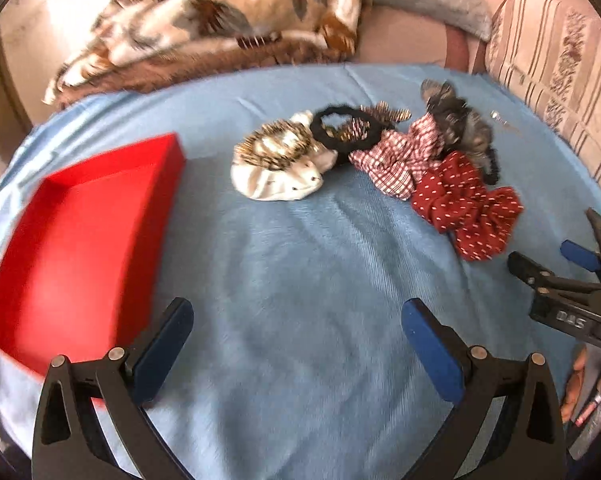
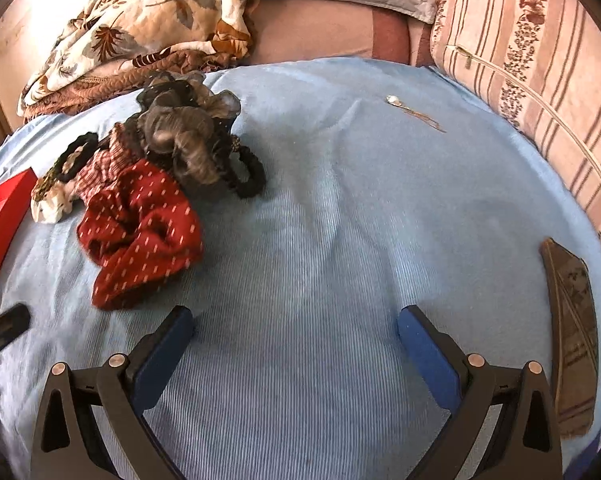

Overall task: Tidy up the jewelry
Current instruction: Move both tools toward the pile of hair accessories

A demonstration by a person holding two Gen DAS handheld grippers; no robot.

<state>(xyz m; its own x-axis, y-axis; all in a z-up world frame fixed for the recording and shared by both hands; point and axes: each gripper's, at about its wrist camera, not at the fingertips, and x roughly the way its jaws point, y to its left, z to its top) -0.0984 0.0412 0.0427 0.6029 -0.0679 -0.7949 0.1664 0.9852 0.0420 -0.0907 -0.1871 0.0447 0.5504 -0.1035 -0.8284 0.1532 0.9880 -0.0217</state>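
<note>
A pile of scrunchies lies on the blue cloth (image 1: 300, 280): a white and gold one (image 1: 280, 168), a black one (image 1: 346, 128), a red checked one (image 1: 396, 156), a grey one (image 1: 460, 124) and a dark red dotted one (image 1: 468, 204). The dotted one (image 2: 140, 232) and the grey one (image 2: 184, 136) also show in the right wrist view. An empty red tray (image 1: 80, 248) sits at the left. A small pendant on a thin chain (image 2: 414, 112) lies apart at the back right. My left gripper (image 1: 298, 340) is open and empty over bare cloth. My right gripper (image 2: 294, 344) is open and empty, right of the pile.
A floral blanket (image 1: 220, 28) and a striped cushion (image 2: 540, 60) border the cloth at the back and right. A brown patterned flat thing (image 2: 572, 328) lies at the right edge. The right gripper (image 1: 572, 280) shows in the left wrist view at the far right.
</note>
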